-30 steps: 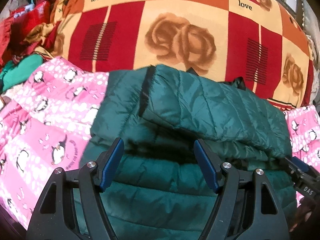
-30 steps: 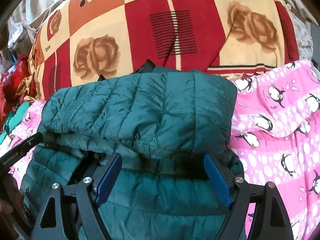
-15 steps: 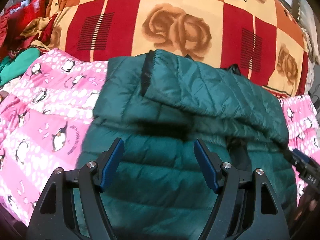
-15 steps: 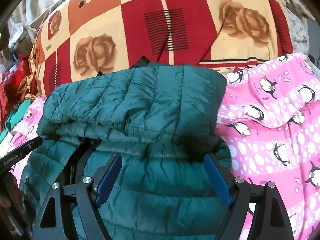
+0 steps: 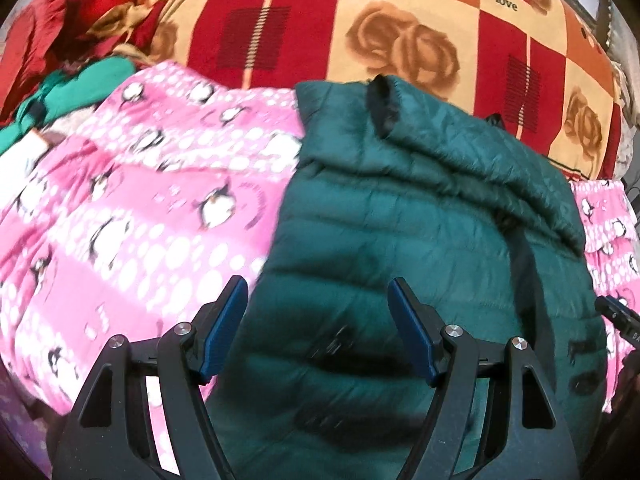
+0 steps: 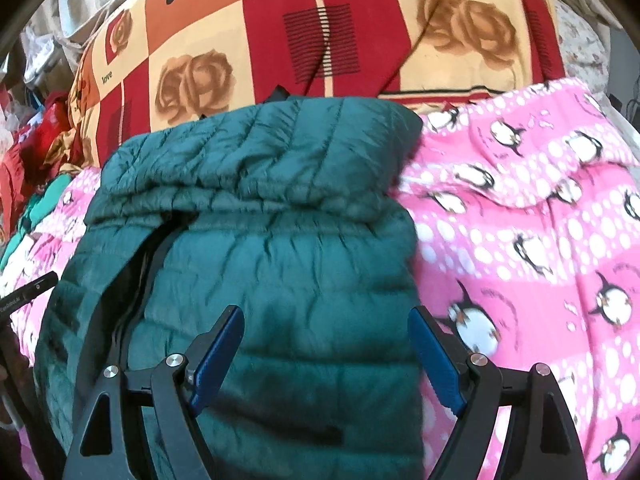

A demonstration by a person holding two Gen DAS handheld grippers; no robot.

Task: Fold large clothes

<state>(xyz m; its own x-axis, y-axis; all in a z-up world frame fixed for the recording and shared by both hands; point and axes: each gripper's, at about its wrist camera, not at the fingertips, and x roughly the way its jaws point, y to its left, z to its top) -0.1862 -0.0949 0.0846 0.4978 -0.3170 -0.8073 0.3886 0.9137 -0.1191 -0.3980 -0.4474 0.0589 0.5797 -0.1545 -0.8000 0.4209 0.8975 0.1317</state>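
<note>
Left wrist view: a dark green quilted jacket is laid flat on a pink penguin-print blanket, its far part doubled over toward the camera as a padded band. A dark zipper line is seen running down its near half. The left gripper is held over the jacket's near left edge with jaws spread wide and nothing between them. In the right wrist view, the right gripper is likewise held over the jacket's near right portion, jaws spread and empty.

One fold is judged to be done, with a pause between folds in hand. For the next move, the near hem would probably need to be pinched at both corners and carried over evenly.

Counted: one jacket, one pink blanket, one red-and-cream rose-patterned blanket behind, two grippers. A heap of red and green cloth at far left is blurred, so its pieces cannot be counted.
</note>
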